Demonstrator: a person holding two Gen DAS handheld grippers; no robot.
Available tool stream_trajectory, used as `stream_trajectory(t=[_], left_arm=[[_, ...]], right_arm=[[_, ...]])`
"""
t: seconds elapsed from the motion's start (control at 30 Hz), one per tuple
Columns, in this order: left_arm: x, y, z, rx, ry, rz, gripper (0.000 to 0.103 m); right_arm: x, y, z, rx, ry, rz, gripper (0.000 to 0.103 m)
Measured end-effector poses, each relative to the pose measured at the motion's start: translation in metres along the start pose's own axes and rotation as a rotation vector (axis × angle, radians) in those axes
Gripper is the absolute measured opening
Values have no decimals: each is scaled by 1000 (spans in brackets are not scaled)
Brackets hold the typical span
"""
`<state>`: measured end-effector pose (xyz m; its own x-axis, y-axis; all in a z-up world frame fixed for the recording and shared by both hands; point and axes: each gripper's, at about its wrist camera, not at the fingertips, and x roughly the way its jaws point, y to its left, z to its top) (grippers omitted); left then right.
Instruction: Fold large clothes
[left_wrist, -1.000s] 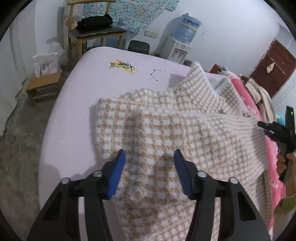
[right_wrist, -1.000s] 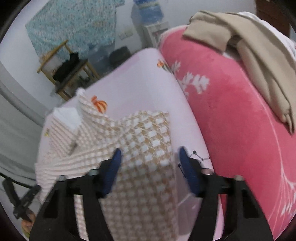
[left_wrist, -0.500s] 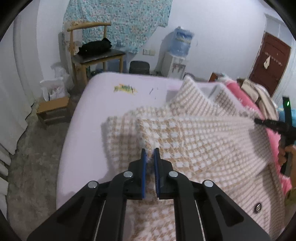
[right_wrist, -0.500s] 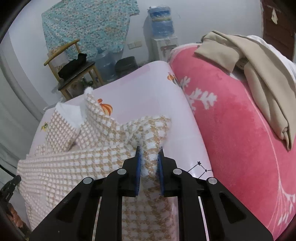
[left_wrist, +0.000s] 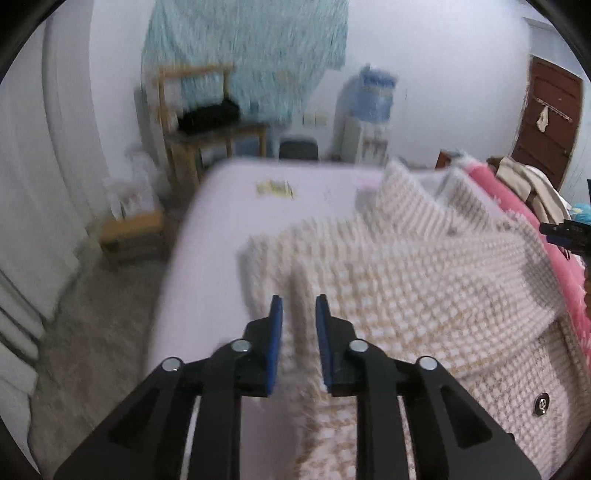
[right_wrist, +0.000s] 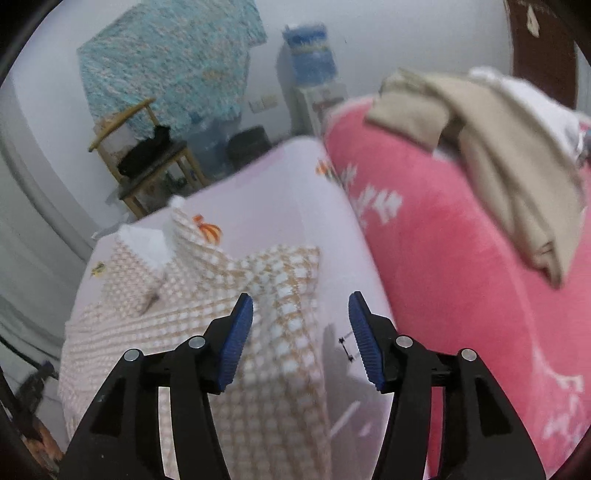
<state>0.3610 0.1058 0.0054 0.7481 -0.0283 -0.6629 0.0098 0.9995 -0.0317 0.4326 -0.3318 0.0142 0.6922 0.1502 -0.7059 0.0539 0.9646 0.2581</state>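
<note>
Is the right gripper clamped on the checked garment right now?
No: the right gripper has its jaws opening, wide apart, and the checked garment lies below them with no pad pressing on it.

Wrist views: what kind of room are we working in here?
Most likely a lived-in bedroom: the checked garment lies on a bed with a lilac sheet and pink blanket, with a water dispenser by the wall.

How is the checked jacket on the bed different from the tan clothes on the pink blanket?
The checked jacket has a tan-and-white woven check; the tan clothes are plain beige. The jacket is spread out wide on the lilac bedsheet, while the tan clothes lie in a rumpled heap on the pink blanket. The jacket lies right in front of the right gripper, whose jaws are opening; the tan clothes lie farther off. Both rest on the bed.
</note>
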Motion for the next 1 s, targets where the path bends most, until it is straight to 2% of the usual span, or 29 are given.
stream_trajectory(t=[0.07,0.2,0.27,0.33,0.37,0.4,0.5,0.53,0.6,0.67,0.73,0.83,0.87,0.97,1.0], left_arm=[[-6,-7,8,31,-25,-42,20],[37,-33,17,58,134,-110,23],[63,-39,14,59,189,-78,23],[70,-37,11,39,169,-79,25],[70,-36,10,30,161,-84,25],[69,-34,10,18,158,-87,25],[62,-35,11,13,150,-76,25],[51,-40,14,35,120,-71,25],[33,-51,17,62,80,-148,25],[24,-67,16,112,95,-190,25],[29,-84,10,158,138,-212,29],[54,-97,-6,215,222,-149,38],[59,-96,-11,214,221,-145,39],[41,-95,-13,220,194,-121,40],[30,-94,-15,217,189,-113,47]], right_arm=[[-11,13,-6,-49,7,57,52],[5,64,-24,-190,119,158,44],[25,82,-33,-233,178,164,43],[54,93,-44,-262,253,122,39],[64,96,-48,-284,257,75,39],[66,100,-50,-315,220,53,40],[57,102,-45,-291,232,32,39],[46,106,-45,-302,211,34,39],[19,120,-49,-338,158,94,39],[5,135,-60,-385,156,144,39],[6,150,-72,-451,177,149,39],[35,160,-94,-524,231,63,40],[48,157,-100,-505,266,54,41],[41,147,-94,-425,266,63,43],[26,142,-93,-392,248,62,45]])
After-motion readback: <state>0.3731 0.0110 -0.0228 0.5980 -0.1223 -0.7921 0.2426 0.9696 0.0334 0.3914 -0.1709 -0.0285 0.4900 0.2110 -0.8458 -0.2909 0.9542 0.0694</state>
